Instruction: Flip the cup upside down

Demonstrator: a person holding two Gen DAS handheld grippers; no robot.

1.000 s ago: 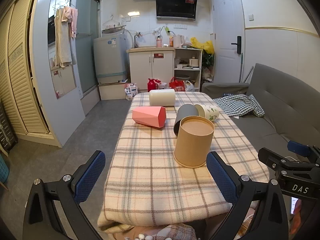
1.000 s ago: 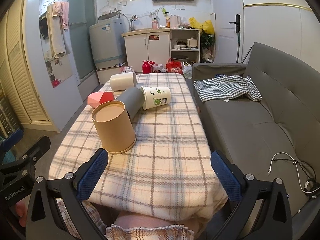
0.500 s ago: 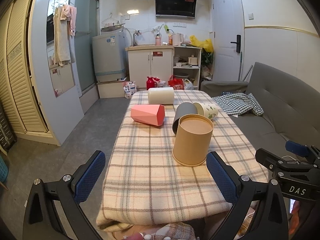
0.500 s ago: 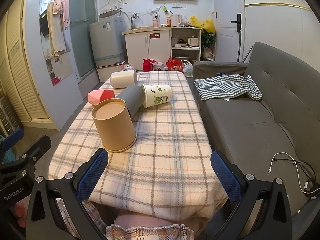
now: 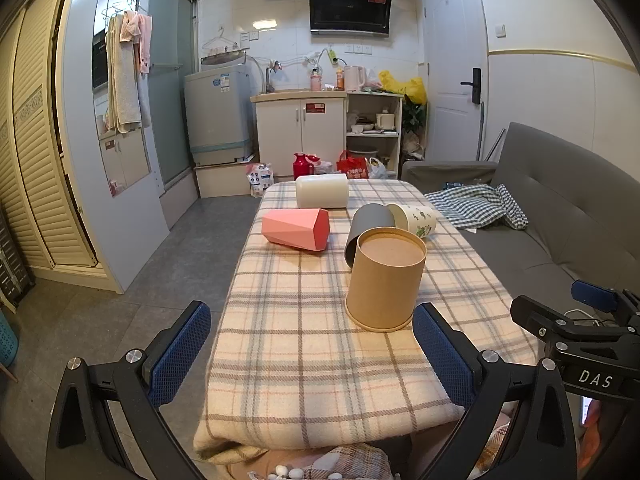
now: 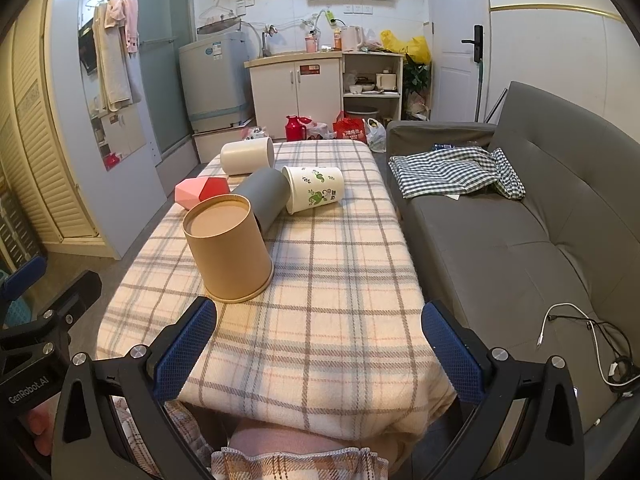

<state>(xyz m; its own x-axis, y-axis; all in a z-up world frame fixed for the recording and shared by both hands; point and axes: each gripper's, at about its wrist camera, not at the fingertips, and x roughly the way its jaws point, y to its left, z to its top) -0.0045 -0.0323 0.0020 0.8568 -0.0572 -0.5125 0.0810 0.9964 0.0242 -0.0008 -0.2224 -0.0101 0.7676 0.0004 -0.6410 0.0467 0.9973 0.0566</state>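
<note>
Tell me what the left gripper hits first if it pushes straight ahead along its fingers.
Probably the brown cup, standing mouth down just ahead of the open left gripper, slightly toward its right finger; depth is hard to judge.

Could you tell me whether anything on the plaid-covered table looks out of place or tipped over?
Yes: four cups lie on their sides, the pink faceted cup, the cream cylindrical cup, the dark grey cup and the white leaf-printed cup. Only the tan cardboard cup stands, mouth down, on the checked tablecloth.

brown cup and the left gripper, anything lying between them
Nothing: in the left wrist view only bare plaid tablecloth lies between the open left gripper and the brown cup.
</note>
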